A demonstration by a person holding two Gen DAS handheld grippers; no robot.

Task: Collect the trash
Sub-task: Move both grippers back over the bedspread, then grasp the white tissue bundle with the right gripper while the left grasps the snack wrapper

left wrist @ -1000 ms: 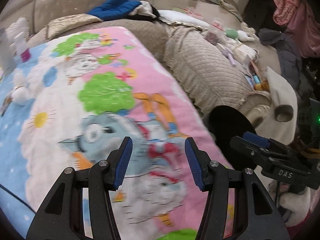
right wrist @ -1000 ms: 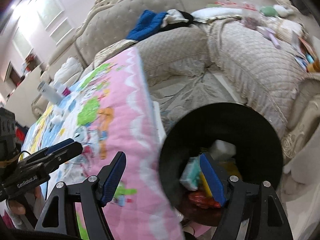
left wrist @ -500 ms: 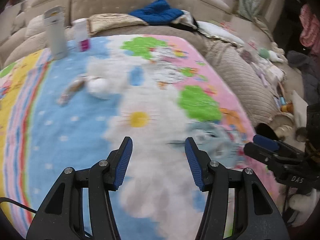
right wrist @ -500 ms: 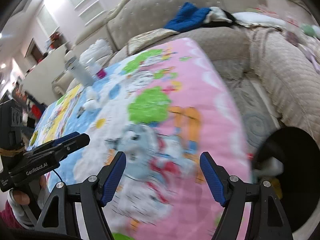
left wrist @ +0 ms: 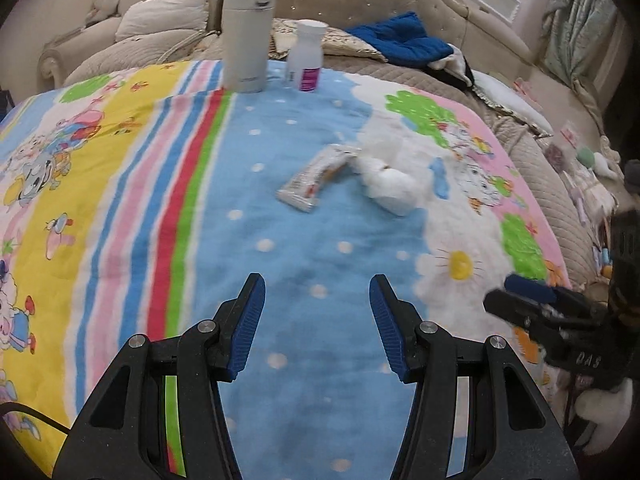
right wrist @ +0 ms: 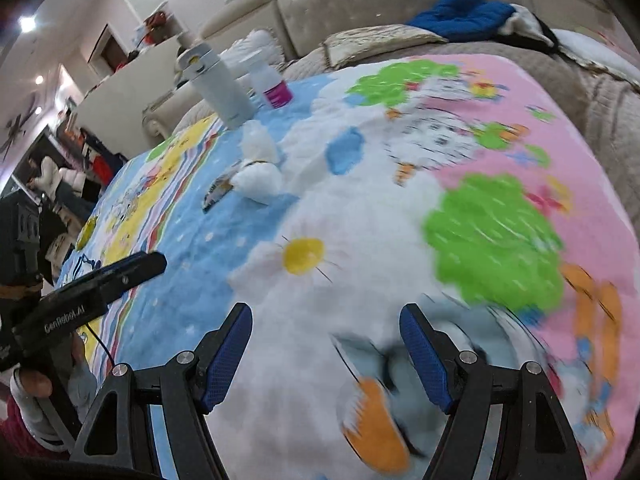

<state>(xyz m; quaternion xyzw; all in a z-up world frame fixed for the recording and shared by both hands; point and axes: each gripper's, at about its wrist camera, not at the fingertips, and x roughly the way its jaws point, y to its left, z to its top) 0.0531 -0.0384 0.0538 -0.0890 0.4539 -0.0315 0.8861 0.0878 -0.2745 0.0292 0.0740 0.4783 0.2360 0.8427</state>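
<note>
A crumpled white tissue (left wrist: 390, 186) and a flat silver snack wrapper (left wrist: 316, 176) lie side by side on the cartoon blanket (left wrist: 120, 200). My left gripper (left wrist: 316, 316) is open and empty, above the blue part of the blanket, short of both. In the right wrist view the tissue (right wrist: 258, 178) and the wrapper (right wrist: 216, 192) lie far ahead on the left. My right gripper (right wrist: 326, 354) is open and empty over the white part of the blanket (right wrist: 560, 160).
A tall white thermos (left wrist: 246, 28) and a small white bottle with a magenta label (left wrist: 306, 56) stand at the blanket's far edge. Beige sofas with a blue garment (left wrist: 400, 42) lie beyond. The right gripper shows at the left wrist view's right edge (left wrist: 536, 300).
Both grippers swung left, away from the black trash bin beside the blanket, which has left both views. The tissue, wrapper, thermos and bottle came into view ahead. Both stayed open.
</note>
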